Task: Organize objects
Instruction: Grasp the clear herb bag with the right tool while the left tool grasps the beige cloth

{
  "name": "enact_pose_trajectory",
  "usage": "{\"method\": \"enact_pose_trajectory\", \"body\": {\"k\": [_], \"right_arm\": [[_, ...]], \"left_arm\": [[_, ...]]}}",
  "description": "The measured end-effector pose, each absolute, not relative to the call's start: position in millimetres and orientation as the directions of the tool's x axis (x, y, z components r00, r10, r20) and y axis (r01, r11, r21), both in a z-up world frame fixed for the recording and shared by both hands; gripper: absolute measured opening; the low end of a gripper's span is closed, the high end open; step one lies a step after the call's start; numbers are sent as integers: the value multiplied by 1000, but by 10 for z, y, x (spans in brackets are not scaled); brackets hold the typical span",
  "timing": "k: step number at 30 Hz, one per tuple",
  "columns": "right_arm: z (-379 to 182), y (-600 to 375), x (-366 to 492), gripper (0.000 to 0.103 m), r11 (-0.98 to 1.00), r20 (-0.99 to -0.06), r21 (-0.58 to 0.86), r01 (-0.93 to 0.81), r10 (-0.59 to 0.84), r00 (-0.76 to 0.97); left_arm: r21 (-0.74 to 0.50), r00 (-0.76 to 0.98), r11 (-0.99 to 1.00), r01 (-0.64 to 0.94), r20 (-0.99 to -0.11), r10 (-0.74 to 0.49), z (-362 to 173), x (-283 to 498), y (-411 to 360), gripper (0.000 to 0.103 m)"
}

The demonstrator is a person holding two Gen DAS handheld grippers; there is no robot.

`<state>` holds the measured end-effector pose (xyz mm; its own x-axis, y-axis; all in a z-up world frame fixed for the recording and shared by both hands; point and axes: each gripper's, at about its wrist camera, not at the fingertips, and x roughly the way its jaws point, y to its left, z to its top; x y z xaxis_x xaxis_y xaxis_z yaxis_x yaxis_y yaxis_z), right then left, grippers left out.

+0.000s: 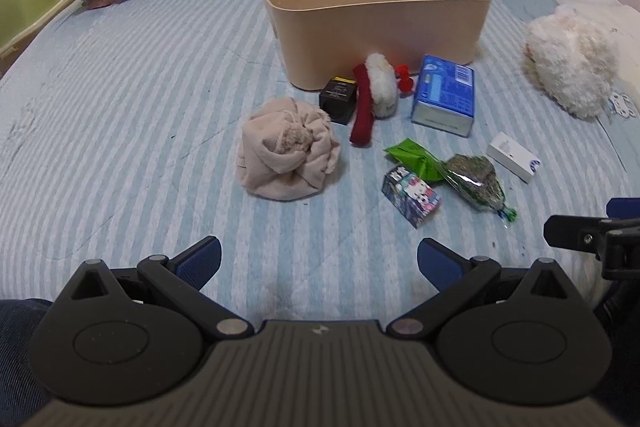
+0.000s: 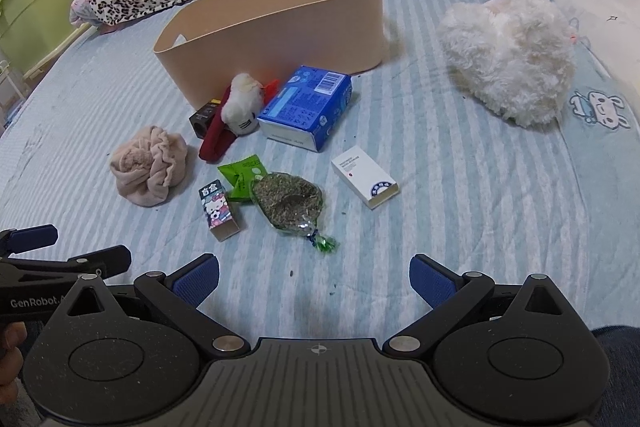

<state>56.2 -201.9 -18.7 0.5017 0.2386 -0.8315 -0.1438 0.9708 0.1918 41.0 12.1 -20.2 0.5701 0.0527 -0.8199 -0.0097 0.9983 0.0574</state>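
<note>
Right gripper (image 2: 314, 277) low over striped sheet (image 2: 460, 187), jaws spread wide, nothing between. Ahead: beige bin (image 2: 280, 27) with blue box (image 2: 306, 107), plush (image 2: 242, 103) and black box (image 2: 206, 117) just before it; nearer, pink cloth (image 2: 148, 167), cartoon box (image 2: 220, 211), herb bag (image 2: 290, 203), white box (image 2: 364, 181). Left gripper (image 2: 60, 247) at left edge.

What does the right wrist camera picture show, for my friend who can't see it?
Open tongs hover over a striped bed scattered with small things: a bag of dried herbs, a white box, a blue box and a cartoon box. Behind them stands a beige bin, with a fluffy white toy to its right.
</note>
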Motion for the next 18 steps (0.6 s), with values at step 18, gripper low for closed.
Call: {"method": "enact_pose_trajectory", "body": {"k": [18], "right_arm": [[-493,-1807,1123,90,946,-864,249,-206,313,394]], "left_arm": [[112,580,994,-21,-808,103,-410,1083,437,103]]}}
